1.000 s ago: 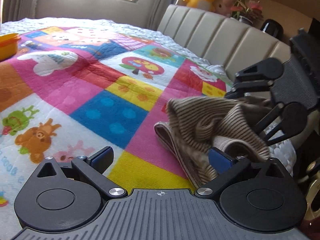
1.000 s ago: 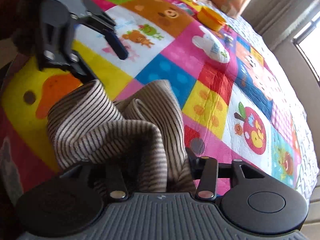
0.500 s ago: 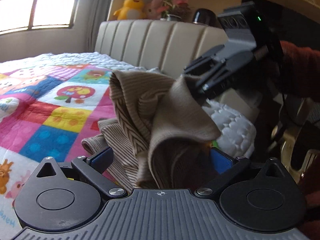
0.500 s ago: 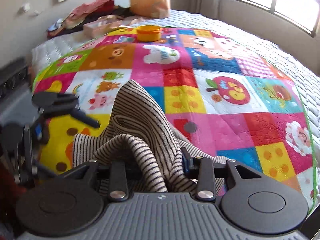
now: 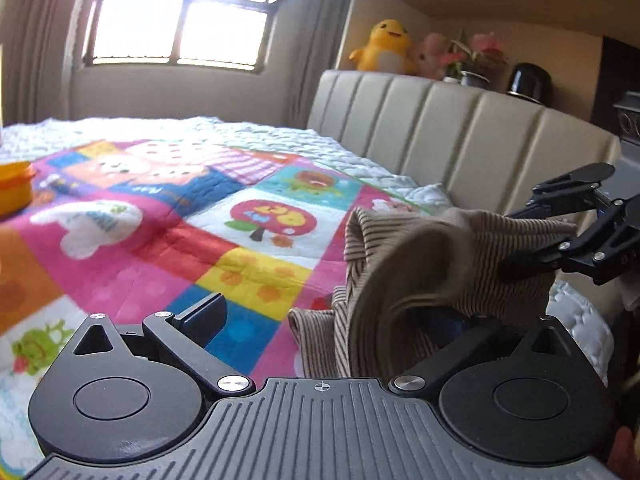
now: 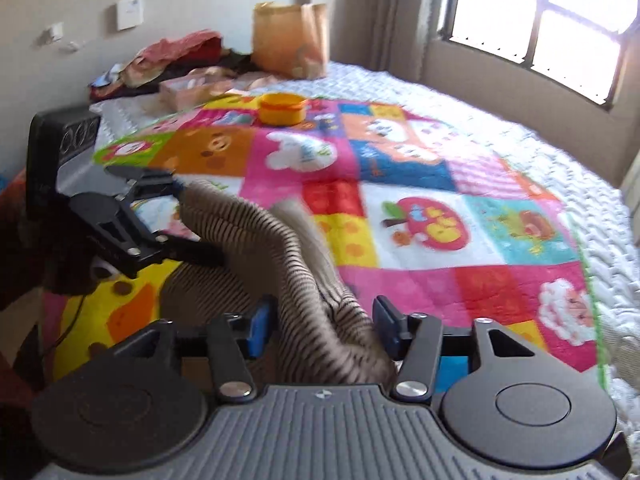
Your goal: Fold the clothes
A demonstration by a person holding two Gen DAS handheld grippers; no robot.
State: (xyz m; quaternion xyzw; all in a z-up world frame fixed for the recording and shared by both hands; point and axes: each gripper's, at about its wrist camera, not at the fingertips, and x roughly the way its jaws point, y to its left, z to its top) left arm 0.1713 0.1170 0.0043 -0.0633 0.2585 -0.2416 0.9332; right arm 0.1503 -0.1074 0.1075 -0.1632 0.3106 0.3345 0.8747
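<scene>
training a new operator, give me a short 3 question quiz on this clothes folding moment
1. True or false: the brown striped knit garment lies flat on the colourful patchwork quilt.
2. What sits on the headboard ledge? A) yellow duck plush toy B) laptop C) lamp
3. Fill in: the round orange lidded container sits on the ___.

Key: 1 false, it is bunched and lifted between the left gripper and right gripper. 2 A. 3 quilt.

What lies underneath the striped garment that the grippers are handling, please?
Under the striped garment lies the colourful cartoon patchwork quilt, on a white quilted bedspread. The yellow and pink patches continue beneath it, but the cloth covers whatever is directly below.
</scene>
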